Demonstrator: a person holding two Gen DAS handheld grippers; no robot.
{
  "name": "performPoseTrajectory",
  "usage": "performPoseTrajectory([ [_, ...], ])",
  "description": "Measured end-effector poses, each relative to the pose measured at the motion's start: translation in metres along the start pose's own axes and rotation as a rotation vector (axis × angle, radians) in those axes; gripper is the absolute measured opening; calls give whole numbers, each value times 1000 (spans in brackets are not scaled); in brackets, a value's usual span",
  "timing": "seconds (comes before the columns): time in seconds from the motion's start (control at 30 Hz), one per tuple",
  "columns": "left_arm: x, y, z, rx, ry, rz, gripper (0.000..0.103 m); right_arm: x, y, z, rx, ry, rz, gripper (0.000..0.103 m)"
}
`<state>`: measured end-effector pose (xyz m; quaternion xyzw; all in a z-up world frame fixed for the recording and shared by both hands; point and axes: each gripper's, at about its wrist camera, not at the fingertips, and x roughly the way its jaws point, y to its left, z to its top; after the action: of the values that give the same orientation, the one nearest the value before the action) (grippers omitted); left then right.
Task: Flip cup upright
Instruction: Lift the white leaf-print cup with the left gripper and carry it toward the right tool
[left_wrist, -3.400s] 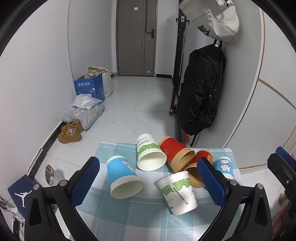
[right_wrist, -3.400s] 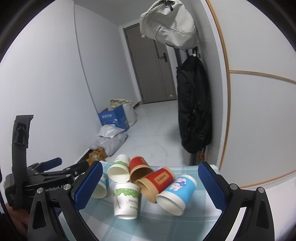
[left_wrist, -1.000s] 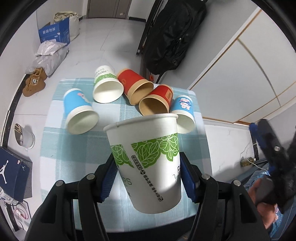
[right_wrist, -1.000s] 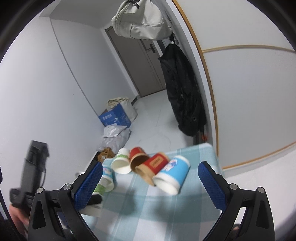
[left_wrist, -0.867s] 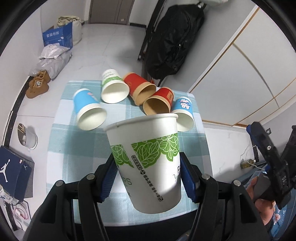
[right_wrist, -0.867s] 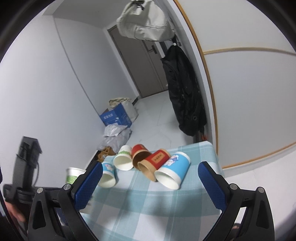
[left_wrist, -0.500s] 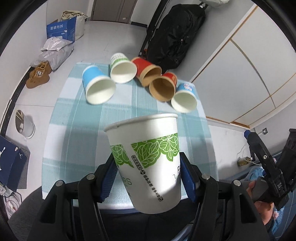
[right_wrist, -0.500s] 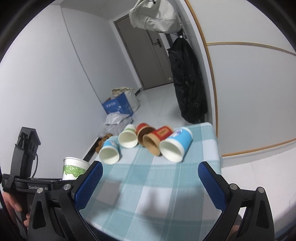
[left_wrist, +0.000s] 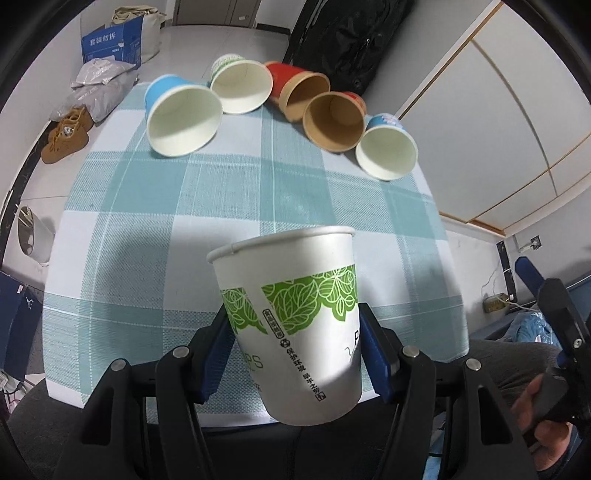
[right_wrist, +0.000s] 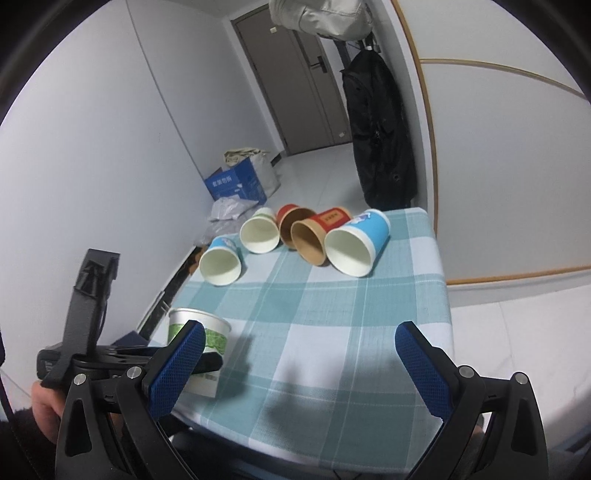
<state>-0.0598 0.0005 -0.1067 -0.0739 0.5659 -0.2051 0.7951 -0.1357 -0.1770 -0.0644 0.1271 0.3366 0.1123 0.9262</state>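
Note:
My left gripper (left_wrist: 297, 347) is shut on a white paper cup with a green leaf band (left_wrist: 295, 314), holding it upright, mouth up, at the near edge of the checked tablecloth (left_wrist: 258, 192). The same cup (right_wrist: 207, 343) shows in the right wrist view at the table's near left corner. My right gripper (right_wrist: 299, 365) is open and empty, above the near right part of the table. Several other cups lie on their sides in a row at the far end: a blue one (left_wrist: 177, 110), a white-green one (left_wrist: 240, 86), two red ones (left_wrist: 303, 92) and another blue one (left_wrist: 388, 147).
A black bag (right_wrist: 380, 133) hangs by the wall beyond the table. A blue box (right_wrist: 236, 184), grey bags and brown shoes (left_wrist: 66, 133) lie on the floor to the left. A dark chair edge (left_wrist: 44, 424) is at the near side.
My left gripper, holding the cup, has drawn back toward the table's near edge and lower. The cup has stayed upright. My right gripper stayed open and dropped slightly.

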Motion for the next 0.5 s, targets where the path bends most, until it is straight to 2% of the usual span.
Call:
performPoseTrajectory([
  [0.2,2,-1,1,17,1,7,59,9,2,-1,-6,23,-2,103],
  [0.5,12,-3,4,21,43,5,60,13,-1,-2,13,37,-2,103],
])
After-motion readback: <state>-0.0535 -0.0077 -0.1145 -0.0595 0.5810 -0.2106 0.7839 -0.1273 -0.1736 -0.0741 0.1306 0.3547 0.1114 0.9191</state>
